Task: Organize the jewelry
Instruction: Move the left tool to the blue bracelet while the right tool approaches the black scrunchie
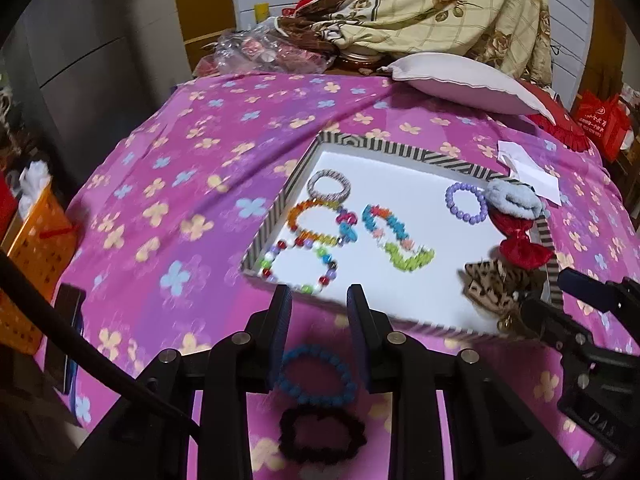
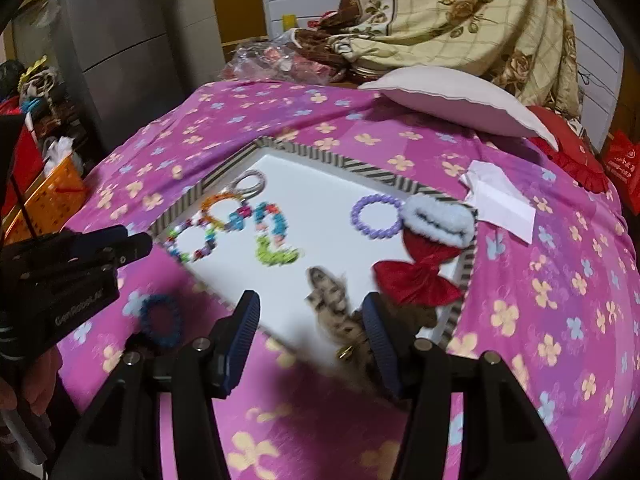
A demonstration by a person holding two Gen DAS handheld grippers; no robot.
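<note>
Left gripper spread empty, right gripper spread empty, striped tray, one blue bracelet, one black scrunchie

Bracelets in tray, pillow behind

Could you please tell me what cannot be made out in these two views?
- Leopard bow: right wrist view, blurred, its near end behind the right gripper's finger.
- Black scrunchie: left wrist view, partly hidden by the left gripper's frame.
- Tray's near rim: left wrist view, smeared by motion.
</note>
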